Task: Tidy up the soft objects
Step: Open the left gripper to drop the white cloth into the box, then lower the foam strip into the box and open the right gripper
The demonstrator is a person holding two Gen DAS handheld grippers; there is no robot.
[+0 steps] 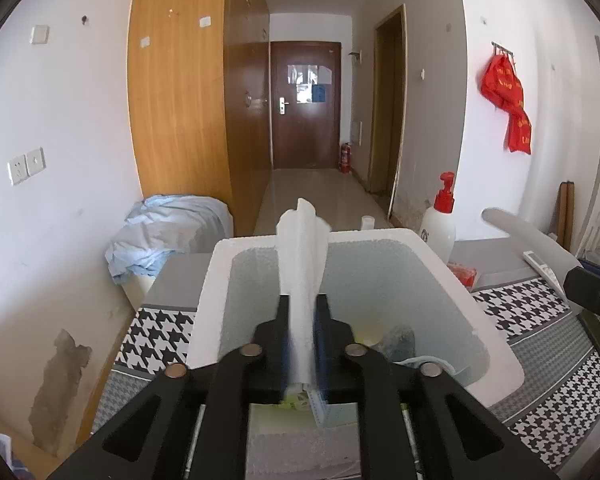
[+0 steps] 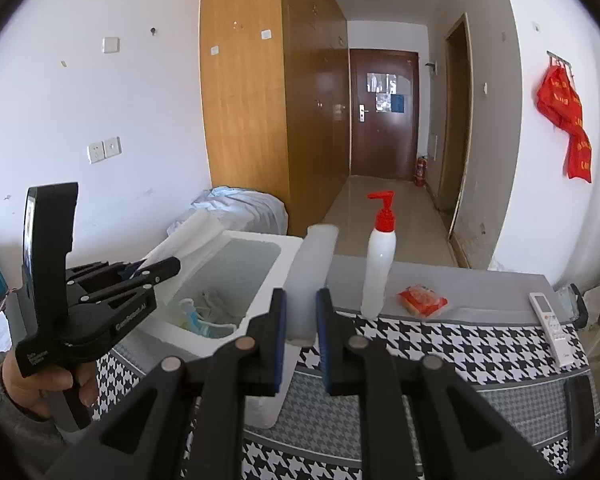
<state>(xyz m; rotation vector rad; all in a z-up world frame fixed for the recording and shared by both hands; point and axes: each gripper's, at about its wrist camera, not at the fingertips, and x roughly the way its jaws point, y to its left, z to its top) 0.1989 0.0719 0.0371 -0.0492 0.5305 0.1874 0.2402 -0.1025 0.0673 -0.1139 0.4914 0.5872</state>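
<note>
Ahead of both your hand-held grippers stood the counter (image 2: pixel 440 344), covered by a houndstooth cloth, with the open hallway running beyond its far edge. The white foam box (image 1: pixel 496 344) sat on the counter directly below and in front of your left hand-held gripper (image 1: pixel 302 308); a few soft items (image 1: pixel 400 340), too blurred to name, lay at its near end. To the left of that gripper a heap of pale blue bedding (image 1: pixel 168 232) lay against the wooden wardrobe (image 1: pixel 176 92). To the right of the box, in front of your right hand-held gripper (image 2: pixel 301 304), stood a white pump bottle (image 2: pixel 378 264) with a red top, then a red packet (image 2: pixel 422 300) and a white remote (image 2: pixel 550 320) farther right near the counter's edge.

Your left hand-held gripper was clamped on a white foam sheet (image 1: pixel 302 248), which stood upright between the fingers above the box's open mouth. Your right hand-held gripper was closed around a second white foam piece (image 2: pixel 310 280), held upright just beside the box's right wall, its fingers set a little apart by the piece's thickness. The bottle stood just right of that piece.

The box's far half looked unoccupied, and the counter to the right of your right hand-held gripper, between packet and remote, was bare cloth.
</note>
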